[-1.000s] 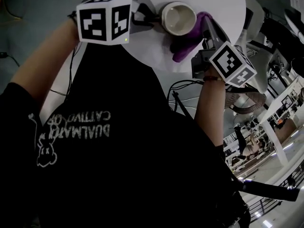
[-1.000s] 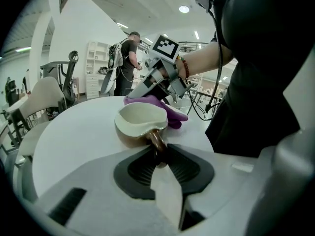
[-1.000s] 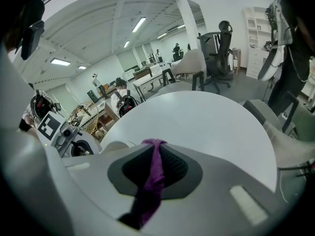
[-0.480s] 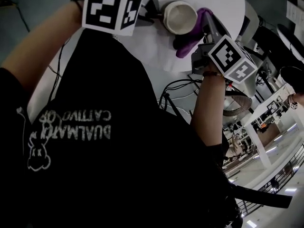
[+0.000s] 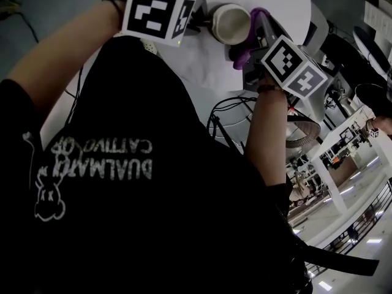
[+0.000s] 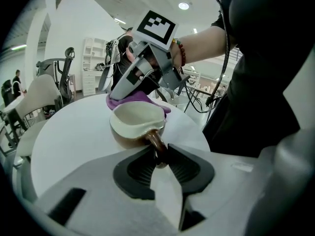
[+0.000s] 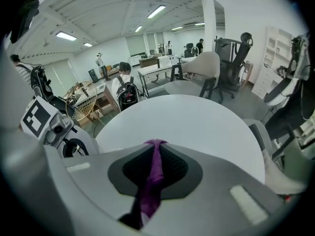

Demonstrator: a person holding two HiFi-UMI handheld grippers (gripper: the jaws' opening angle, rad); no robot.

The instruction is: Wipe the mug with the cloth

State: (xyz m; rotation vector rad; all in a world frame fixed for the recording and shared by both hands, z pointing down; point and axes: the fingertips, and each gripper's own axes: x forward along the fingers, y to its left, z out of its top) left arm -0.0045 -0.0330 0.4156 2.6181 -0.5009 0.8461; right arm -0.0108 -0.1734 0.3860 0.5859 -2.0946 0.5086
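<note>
Both grips set: your left gripper clamps the mug handle, right gripper pinches the cloth against it; wiping looks unfinished.

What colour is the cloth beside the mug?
Purple. The cloth shows best in the right gripper view.

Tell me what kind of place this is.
Probably an open-plan office or lab workspace: office chairs and desks stand behind the round white table, under ceiling strip lights.
</note>
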